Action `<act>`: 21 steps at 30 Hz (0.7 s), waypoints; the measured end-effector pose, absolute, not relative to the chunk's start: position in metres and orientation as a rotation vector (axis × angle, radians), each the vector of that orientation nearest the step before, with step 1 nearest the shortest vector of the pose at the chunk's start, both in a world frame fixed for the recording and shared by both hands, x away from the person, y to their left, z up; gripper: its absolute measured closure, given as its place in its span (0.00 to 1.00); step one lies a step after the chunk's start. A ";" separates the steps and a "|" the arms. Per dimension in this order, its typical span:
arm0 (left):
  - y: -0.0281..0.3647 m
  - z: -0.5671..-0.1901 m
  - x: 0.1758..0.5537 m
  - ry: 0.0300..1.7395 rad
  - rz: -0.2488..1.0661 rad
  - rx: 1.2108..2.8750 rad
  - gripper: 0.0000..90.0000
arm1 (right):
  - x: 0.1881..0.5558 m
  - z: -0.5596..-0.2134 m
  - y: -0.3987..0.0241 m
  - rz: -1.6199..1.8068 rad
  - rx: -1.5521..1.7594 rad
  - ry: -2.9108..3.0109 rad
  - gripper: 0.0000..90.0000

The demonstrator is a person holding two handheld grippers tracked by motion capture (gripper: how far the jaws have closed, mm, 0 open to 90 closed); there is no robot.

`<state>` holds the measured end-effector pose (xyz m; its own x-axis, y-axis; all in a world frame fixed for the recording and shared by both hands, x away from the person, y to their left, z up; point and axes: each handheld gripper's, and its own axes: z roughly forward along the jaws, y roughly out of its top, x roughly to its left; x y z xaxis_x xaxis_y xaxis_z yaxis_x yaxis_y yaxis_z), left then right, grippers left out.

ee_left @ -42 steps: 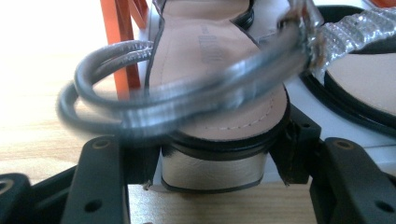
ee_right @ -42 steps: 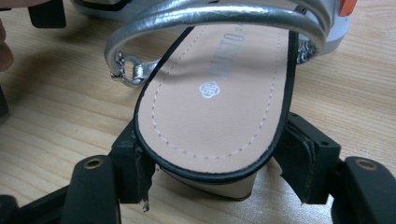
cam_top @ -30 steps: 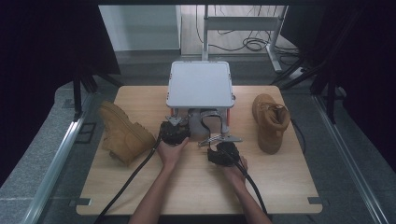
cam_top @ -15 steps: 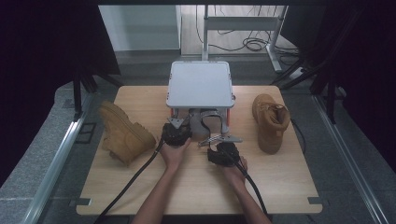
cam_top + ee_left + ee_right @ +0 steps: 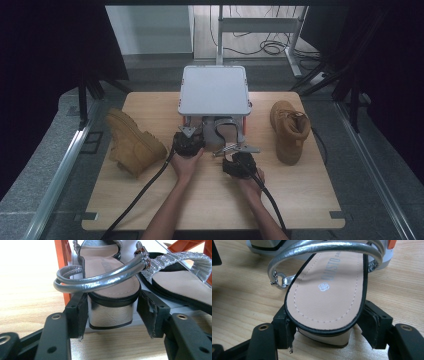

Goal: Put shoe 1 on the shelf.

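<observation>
Two silver strappy sandals lie under a low white rack (image 5: 215, 90) with orange legs. In the left gripper view, one sandal (image 5: 107, 267) has its silver block heel (image 5: 110, 315) between the jaws of my left gripper (image 5: 112, 312). Both pads meet the heel's sides. The second sandal (image 5: 180, 287) lies just to its right. In the right gripper view, my right gripper (image 5: 324, 322) is shut across the heel end of that sandal (image 5: 327, 290), which rests on the wooden table. From above, the left gripper (image 5: 192, 132) and right gripper (image 5: 227, 144) point at the rack's front.
A tan boot (image 5: 132, 142) lies on its side at the table's left. Its mate (image 5: 290, 127) stands upright at the right. The rack's orange leg (image 5: 62, 265) stands close to the left sandal. A cable trails from each gripper to the wooden table's (image 5: 210, 200) near edge.
</observation>
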<state>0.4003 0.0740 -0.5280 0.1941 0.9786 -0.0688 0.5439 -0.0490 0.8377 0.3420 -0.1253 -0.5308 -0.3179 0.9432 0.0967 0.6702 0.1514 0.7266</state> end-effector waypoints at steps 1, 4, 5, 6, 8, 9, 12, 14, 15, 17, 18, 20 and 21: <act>0.074 -0.528 0.400 1.450 0.710 1.700 0.48 | 0.342 -0.530 -0.126 0.983 1.548 2.044 0.40; 0.075 -0.528 0.400 1.451 0.699 1.698 0.48 | 0.343 -0.528 -0.125 0.992 1.558 2.029 0.40; 0.075 -0.528 0.400 1.450 0.699 1.697 0.48 | 0.343 -0.527 -0.125 0.994 1.561 2.024 0.40; 0.075 -0.528 0.400 1.450 0.700 1.698 0.48 | 0.343 -0.527 -0.125 0.996 1.563 2.020 0.41; 0.076 -0.528 0.400 1.450 0.699 1.703 0.48 | 0.344 -0.526 -0.125 0.997 1.565 2.013 0.41; 0.075 -0.528 0.400 1.449 0.700 1.703 0.48 | 0.345 -0.526 -0.125 0.997 1.567 2.009 0.41; 0.075 -0.528 0.400 1.449 0.699 1.703 0.48 | 0.347 -0.525 -0.123 1.006 1.583 1.988 0.41; 0.076 -0.528 0.400 1.449 0.699 1.703 0.48 | 0.349 -0.524 -0.122 1.010 1.588 1.979 0.41; 0.076 -0.528 0.400 1.449 0.699 1.703 0.48 | 0.350 -0.524 -0.122 1.009 1.588 1.976 0.41; 0.076 -0.528 0.400 1.448 0.699 1.703 0.48 | 0.351 -0.523 -0.121 1.006 1.589 1.972 0.41; 0.076 -0.528 0.400 1.448 0.699 1.703 0.48 | 0.352 -0.523 -0.121 1.004 1.590 1.971 0.41; 0.075 -0.528 0.400 1.448 0.700 1.703 0.48 | 0.354 -0.523 -0.119 1.004 1.593 1.965 0.41; 0.076 -0.528 0.400 1.448 0.700 1.703 0.48 | 0.355 -0.523 -0.118 1.000 1.597 1.961 0.41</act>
<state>0.4003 0.0755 -0.5278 0.1996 0.9770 -0.0747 0.5488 -0.0483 0.8345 0.3545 -0.1181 -0.5233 -0.2531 0.9602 0.1179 0.6593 0.0820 0.7474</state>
